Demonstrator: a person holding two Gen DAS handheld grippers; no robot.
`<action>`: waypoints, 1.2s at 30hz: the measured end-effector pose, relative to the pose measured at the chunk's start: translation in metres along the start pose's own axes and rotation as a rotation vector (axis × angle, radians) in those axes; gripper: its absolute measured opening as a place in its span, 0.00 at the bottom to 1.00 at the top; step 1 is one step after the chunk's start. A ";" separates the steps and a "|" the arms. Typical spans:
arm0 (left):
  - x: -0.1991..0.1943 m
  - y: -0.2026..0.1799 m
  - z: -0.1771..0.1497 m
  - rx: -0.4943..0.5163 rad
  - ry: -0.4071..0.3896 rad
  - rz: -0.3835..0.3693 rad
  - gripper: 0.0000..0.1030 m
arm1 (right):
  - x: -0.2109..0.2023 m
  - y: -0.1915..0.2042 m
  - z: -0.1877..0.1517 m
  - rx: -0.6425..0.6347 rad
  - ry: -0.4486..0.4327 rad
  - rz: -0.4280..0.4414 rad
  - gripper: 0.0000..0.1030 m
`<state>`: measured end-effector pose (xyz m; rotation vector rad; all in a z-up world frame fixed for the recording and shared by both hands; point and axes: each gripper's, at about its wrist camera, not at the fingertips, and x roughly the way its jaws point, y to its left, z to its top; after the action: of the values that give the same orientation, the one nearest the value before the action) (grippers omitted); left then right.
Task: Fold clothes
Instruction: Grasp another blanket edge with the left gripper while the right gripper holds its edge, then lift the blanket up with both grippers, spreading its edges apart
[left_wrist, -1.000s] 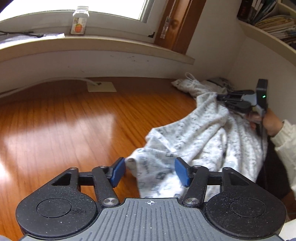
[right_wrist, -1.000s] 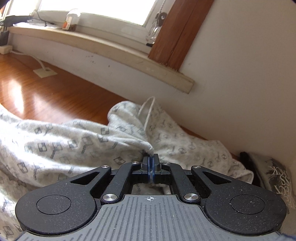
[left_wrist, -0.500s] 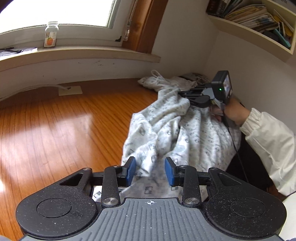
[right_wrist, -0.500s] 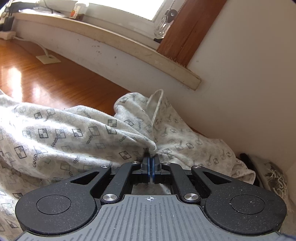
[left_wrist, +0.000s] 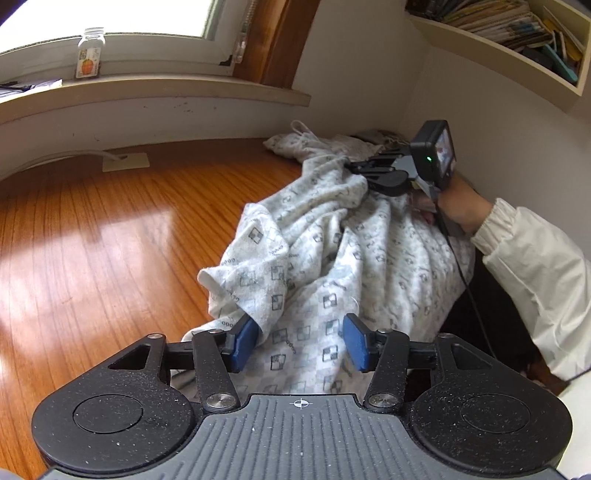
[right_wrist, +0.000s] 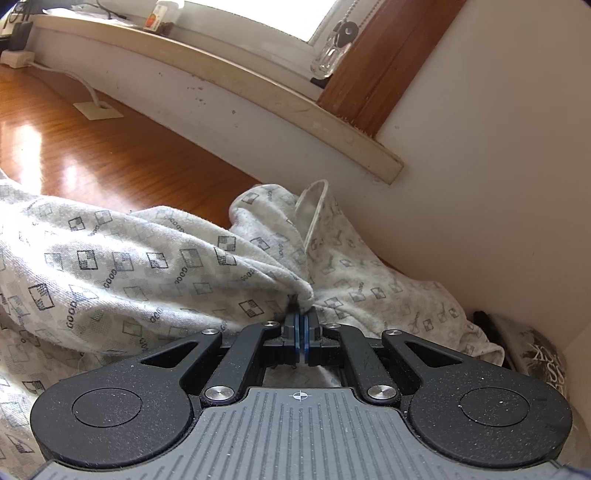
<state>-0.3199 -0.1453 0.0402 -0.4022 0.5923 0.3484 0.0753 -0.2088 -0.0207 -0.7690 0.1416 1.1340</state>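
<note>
Garment pinched in right gripper; only left view shows left gripper opening around cloth.

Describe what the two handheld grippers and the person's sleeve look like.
Both the left gripper and the right gripper are matte black linkages with silver pivot screws, round side discs, blue pads and a ribbed grey base. The right one carries a black camera box with a green light and a black cable. The sleeve is cream with an elastic cuff.
</note>
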 end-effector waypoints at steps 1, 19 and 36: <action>0.000 0.002 0.002 -0.013 -0.012 0.009 0.54 | 0.000 0.000 0.000 0.000 0.000 0.000 0.03; -0.019 0.038 0.028 -0.171 -0.285 0.077 0.01 | -0.017 -0.022 0.004 0.113 -0.097 -0.003 0.02; -0.136 0.084 0.106 -0.217 -0.702 0.228 0.01 | -0.097 -0.087 0.136 0.077 -0.436 -0.166 0.02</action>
<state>-0.4119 -0.0517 0.1796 -0.3888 -0.0920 0.7358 0.0695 -0.2159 0.1675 -0.4426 -0.2392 1.1048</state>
